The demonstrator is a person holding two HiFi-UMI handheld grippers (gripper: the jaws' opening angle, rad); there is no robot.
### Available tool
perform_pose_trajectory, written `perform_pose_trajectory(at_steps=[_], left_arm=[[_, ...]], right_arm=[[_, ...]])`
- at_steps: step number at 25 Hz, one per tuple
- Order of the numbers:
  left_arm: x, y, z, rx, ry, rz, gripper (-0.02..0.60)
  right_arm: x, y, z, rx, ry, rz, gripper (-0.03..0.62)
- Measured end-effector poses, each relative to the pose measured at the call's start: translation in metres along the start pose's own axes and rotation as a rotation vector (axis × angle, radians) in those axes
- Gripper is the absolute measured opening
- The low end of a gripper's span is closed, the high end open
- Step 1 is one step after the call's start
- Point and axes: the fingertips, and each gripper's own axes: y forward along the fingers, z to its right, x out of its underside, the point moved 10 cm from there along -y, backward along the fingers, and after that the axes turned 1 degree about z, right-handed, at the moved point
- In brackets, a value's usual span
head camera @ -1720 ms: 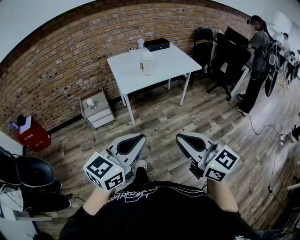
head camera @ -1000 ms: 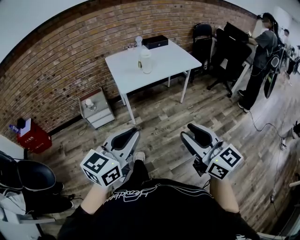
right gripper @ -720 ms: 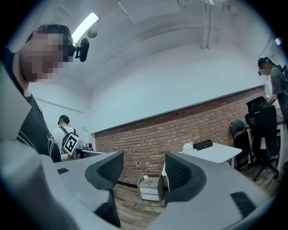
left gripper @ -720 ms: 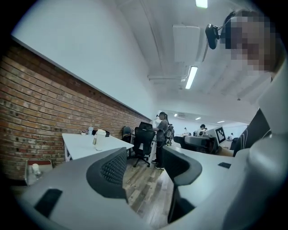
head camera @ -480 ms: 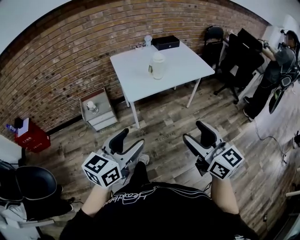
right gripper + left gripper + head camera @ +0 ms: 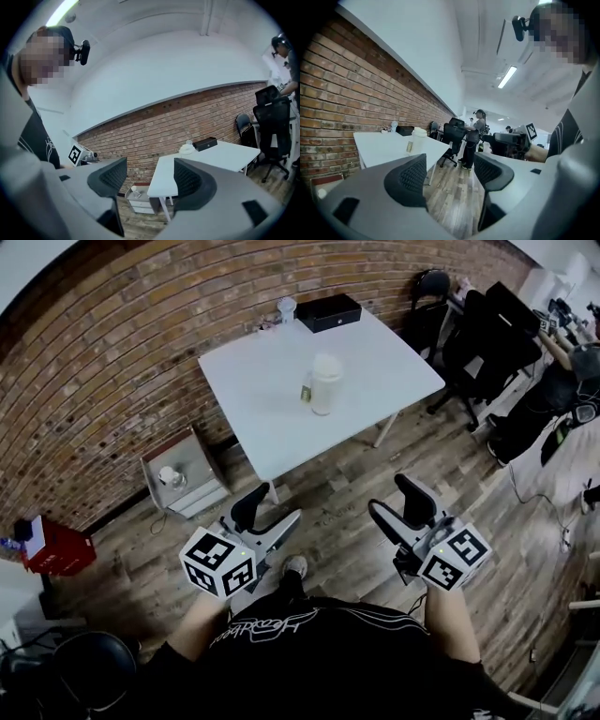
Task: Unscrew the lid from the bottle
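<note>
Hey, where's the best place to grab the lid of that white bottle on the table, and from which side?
Probably the lid, across its round rim, from straight above. The white bottle stands upright on the table, so its lid faces up with nothing over it. A small item stands close on its left in the head view, making a sideways approach there tighter.

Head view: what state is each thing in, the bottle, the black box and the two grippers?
bottle: upright on the white table, lid on, nothing touching it.
black box: closed, at the table's far edge.
left gripper: jaws opening, nothing between them.
right gripper: jaws open, empty.
</note>
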Motion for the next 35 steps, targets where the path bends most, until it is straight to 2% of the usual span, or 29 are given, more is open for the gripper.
perform_pose_trajectory(at_steps=[6,9,13,18,21,28,35], left_arm=[[-0.011,0.048,-0.084,0.014,-0.01,-0.058,0.334],[-0.013,0.074,-0.114,0.033,0.02,-0.069,0.344],[-0.016,0.115,-0.137,0.08,0.077,-0.067,0.345],[-0.023,0.162,-0.156,0.078,0.169,-0.062,0.362],[-0.025,0.187,-0.163,0.091,0.192,-0.06,0.371],[-0.017,0.245,-0.191,0.083,0.204,-0.125,0.391],[-0.014,0.285,-0.21,0.126,0.207,-0.161,0.42]], right_arm=[[-0.016,0.068,0.026,0.043,-0.012,-0.01,0.298],[-0.02,0.089,0.036,0.064,-0.015,-0.006,0.298],[-0.02,0.101,0.049,0.089,-0.02,-0.018,0.298],[-0.027,0.114,0.074,0.11,-0.03,-0.033,0.302],[-0.032,0.127,0.095,0.111,-0.056,-0.056,0.302],[-0.034,0.181,0.153,0.057,-0.138,-0.165,0.31],[-0.039,0.243,0.193,-0.071,-0.199,-0.244,0.316]])
